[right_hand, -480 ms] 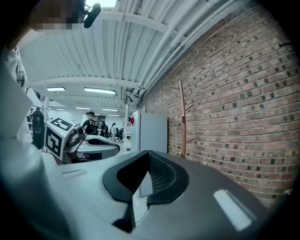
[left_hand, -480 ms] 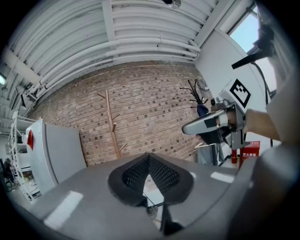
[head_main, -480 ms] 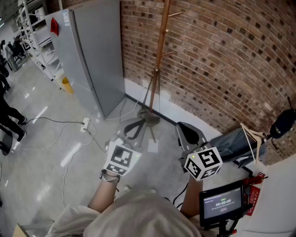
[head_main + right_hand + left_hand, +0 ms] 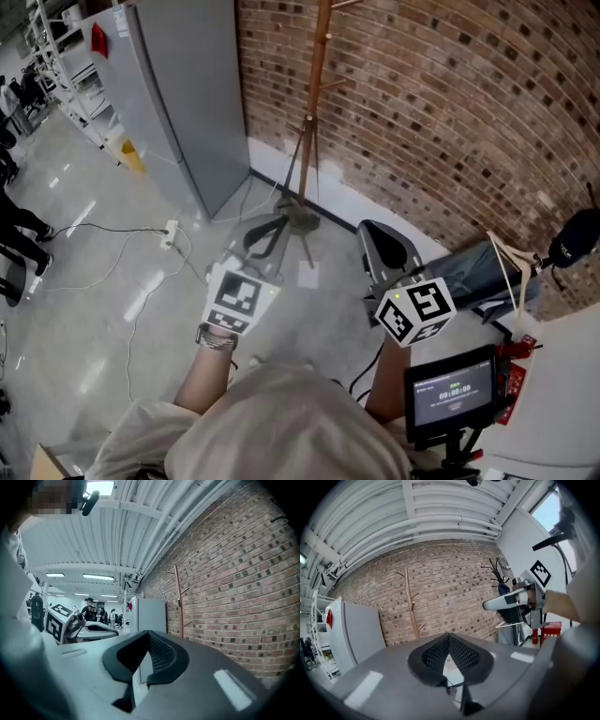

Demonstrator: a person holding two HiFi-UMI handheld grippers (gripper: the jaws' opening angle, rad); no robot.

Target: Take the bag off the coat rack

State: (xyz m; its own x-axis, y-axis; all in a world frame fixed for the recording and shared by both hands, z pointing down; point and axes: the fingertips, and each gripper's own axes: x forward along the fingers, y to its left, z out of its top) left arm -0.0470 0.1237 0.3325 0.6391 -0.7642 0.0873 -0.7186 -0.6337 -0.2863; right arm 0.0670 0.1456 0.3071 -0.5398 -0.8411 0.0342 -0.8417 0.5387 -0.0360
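Note:
The wooden coat rack (image 4: 314,103) stands against the brick wall, and its pegs are bare in every view where they show (image 4: 410,603) (image 4: 178,599). A grey-blue bag with cream straps (image 4: 476,277) sits low at the right, apart from the rack. My left gripper (image 4: 267,234) is held over the floor just short of the rack's base (image 4: 298,217), jaws shut on nothing (image 4: 448,638). My right gripper (image 4: 384,258) hovers left of the bag, also shut and empty (image 4: 147,638).
A tall grey cabinet (image 4: 178,94) stands left of the rack. A power strip with cables (image 4: 170,234) and a white sheet (image 4: 307,276) lie on the floor. A small screen (image 4: 450,392) and a red extinguisher (image 4: 511,380) are at the lower right. People stand far left (image 4: 14,234).
The head view has shifted slightly, so the rack sits a bit higher and more to the left. Both grippers stay shut, almost where they were.

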